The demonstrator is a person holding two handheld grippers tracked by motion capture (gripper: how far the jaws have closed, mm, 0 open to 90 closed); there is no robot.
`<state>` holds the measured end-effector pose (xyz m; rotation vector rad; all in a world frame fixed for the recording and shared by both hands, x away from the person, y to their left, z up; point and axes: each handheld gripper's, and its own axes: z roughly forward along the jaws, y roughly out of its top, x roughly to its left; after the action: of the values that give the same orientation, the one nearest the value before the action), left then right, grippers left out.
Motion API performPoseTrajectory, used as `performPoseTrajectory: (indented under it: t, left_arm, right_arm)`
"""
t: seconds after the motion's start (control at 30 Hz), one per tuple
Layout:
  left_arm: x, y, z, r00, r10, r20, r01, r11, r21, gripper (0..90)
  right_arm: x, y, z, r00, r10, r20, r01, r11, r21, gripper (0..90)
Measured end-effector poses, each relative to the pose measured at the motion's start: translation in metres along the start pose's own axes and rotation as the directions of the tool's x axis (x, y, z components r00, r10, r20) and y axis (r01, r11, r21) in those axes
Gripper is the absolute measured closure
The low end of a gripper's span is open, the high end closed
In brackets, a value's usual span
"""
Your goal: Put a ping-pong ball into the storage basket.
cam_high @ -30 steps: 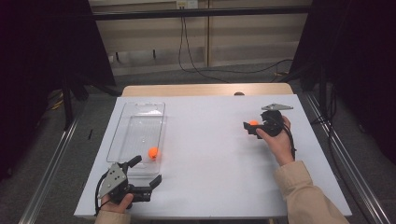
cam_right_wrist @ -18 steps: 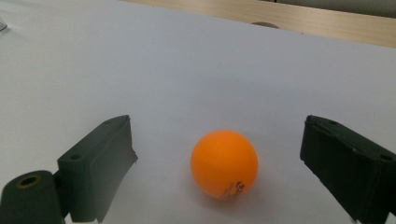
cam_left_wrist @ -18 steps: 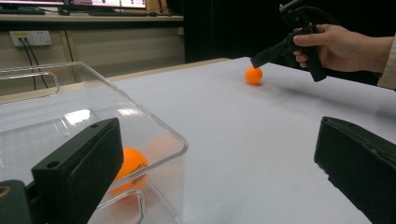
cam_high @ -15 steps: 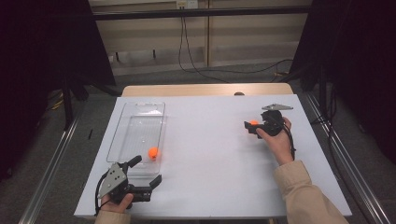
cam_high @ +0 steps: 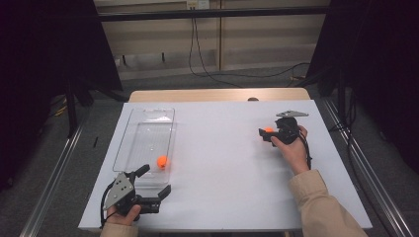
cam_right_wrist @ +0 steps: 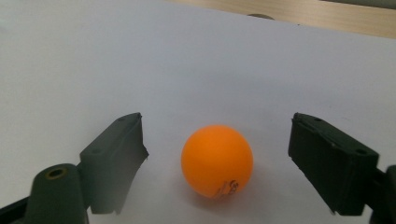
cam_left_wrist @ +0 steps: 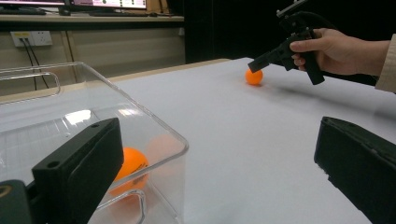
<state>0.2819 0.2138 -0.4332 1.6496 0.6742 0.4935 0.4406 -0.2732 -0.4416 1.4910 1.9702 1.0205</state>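
An orange ball (cam_right_wrist: 217,160) rests on the white table between the jaws of my right gripper (cam_right_wrist: 217,130). The jaws have just been closing, with a gap still left on each side of the ball, so the gripper is open. In the high view this ball (cam_high: 268,130) lies at the right, at the tip of the right gripper (cam_high: 266,134). A second orange ball (cam_high: 161,161) lies in the near end of a clear plastic tray (cam_high: 148,133) at the left. My left gripper (cam_high: 155,180) rests near the front edge beside that tray, open wide and holding nothing.
The white table (cam_high: 217,163) has bare surface between the two hands. A wooden strip (cam_high: 217,95) runs along its far edge. Metal rails flank the table, and cables lie on the floor beyond it.
The right gripper's jaws look slightly closer around the ball. Both hands and both balls have kept their places.
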Motion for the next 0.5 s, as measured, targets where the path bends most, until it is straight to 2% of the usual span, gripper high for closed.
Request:
performPoseTrajectory:
  t: [0.03, 0.27, 0.5]
  left_arm:
    - [-0.0006, -0.0001, 0.0005, 0.9999, -0.01, -0.001, 0.01, 0.9999, -0.009, 1.2]
    - [-0.0005, 0.0, 0.0, 1.0, -0.002, 0.0, 0.002, 1.0, -0.001, 1.2]
    - [-0.0007, -0.0001, 0.0002, 1.0, -0.006, -0.002, 0.006, 1.0, -0.006, 1.2]
  right_arm:
    - [0.0002, -0.0001, 0.0003, 1.0, -0.001, 0.001, 0.001, 1.0, 0.001, 19.5]
    - [-0.0003, -0.001, 0.0019, 0.9998, 0.006, 0.018, -0.007, 1.0, 0.011, 20.9]
    - [-0.0016, -0.0026, 0.004, 0.9995, 0.015, 0.026, -0.016, 0.999, 0.028, 28.7]
